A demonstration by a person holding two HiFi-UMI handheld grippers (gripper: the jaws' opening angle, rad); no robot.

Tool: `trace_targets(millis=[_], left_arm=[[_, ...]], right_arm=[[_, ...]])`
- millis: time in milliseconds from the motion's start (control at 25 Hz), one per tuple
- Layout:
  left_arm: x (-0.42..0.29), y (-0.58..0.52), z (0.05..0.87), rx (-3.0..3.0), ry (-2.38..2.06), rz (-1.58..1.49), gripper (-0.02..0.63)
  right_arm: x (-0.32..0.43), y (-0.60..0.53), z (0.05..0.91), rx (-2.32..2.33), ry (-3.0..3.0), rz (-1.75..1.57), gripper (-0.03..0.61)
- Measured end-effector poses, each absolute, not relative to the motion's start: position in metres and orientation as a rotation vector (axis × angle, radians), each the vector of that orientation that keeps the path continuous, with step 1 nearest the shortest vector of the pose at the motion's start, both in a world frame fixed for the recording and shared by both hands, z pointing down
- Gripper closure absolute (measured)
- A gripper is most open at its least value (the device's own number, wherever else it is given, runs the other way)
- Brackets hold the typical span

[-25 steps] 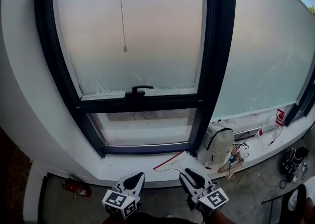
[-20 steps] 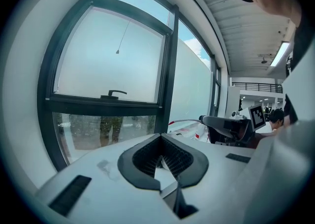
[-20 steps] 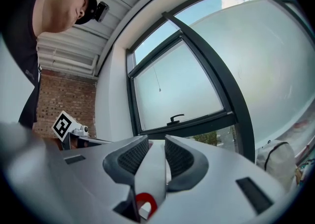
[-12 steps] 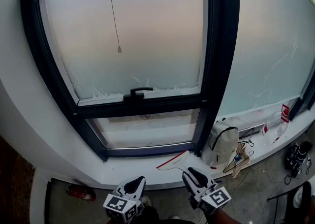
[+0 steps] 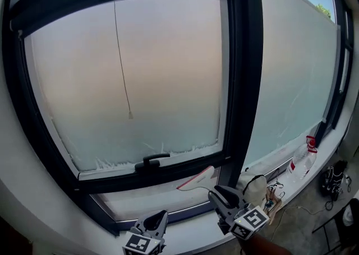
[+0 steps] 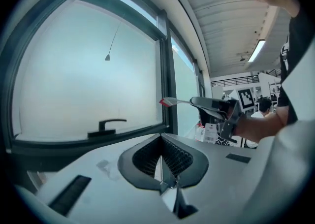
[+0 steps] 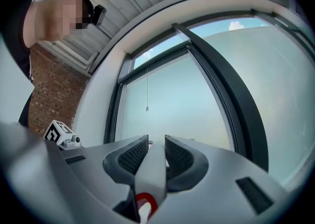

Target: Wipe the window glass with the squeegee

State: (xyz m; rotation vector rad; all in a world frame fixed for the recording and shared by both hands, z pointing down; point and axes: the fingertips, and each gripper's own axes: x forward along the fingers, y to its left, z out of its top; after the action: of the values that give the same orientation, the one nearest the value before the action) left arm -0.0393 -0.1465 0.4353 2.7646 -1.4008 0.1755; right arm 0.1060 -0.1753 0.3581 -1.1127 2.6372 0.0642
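The frosted window glass (image 5: 129,80) fills the head view inside a dark frame. A black handle (image 5: 151,162) sits at the pane's bottom edge. My right gripper (image 5: 217,194) is shut on the white squeegee (image 5: 196,180), whose red-edged blade points left and up, just below the pane's lower right corner. In the right gripper view the white handle (image 7: 150,169) lies clamped between the jaws of the right gripper (image 7: 156,151). My left gripper (image 5: 152,223) hangs low at the left, with the jaws of the left gripper (image 6: 158,156) shut on nothing. The squeegee (image 6: 172,102) shows at its right.
A pull cord (image 5: 122,63) hangs in front of the pane. A thick dark mullion (image 5: 245,80) separates it from the right pane (image 5: 297,63). A white backpack (image 5: 257,185) and a plastic bottle (image 5: 303,157) stand on the sill at the right. Black shoes (image 5: 334,172) lie on the floor.
The head view has swung upward, so the upper pane now fills it. The right gripper has risen with the squeegee from sill height to the pane's bottom frame. The left gripper stays low.
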Motion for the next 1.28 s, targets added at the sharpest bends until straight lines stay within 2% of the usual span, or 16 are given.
trace_targets(millis=[360, 560, 760, 1040, 1280], left_arm=[[-0.043, -0.229, 0.347, 3.068, -1.266, 0.218, 0.614], [-0.028, -0.258, 0.293, 3.212, -1.315, 0.236, 0.614], [-0.011, -0.276, 0.249, 3.284, -1.429, 0.274, 0.614], [0.022, -0.288, 0.214, 3.334, -1.542, 0.34, 0.614], [0.032, -0.295, 0.205, 3.308, -1.523, 0.316, 0.614]], right_arm=[[0.087, -0.251, 0.165, -1.227, 2.393, 0.554, 0.486], [0.107, -0.285, 0.063, -1.246, 2.233, 0.652, 0.486], [0.14, -0.326, -0.028, -1.245, 2.14, 0.6, 0.486], [0.148, -0.367, -0.115, -1.335, 2.076, 0.807, 0.486], [0.143, -0.402, -0.15, -1.327, 2.067, 0.789, 0.486]])
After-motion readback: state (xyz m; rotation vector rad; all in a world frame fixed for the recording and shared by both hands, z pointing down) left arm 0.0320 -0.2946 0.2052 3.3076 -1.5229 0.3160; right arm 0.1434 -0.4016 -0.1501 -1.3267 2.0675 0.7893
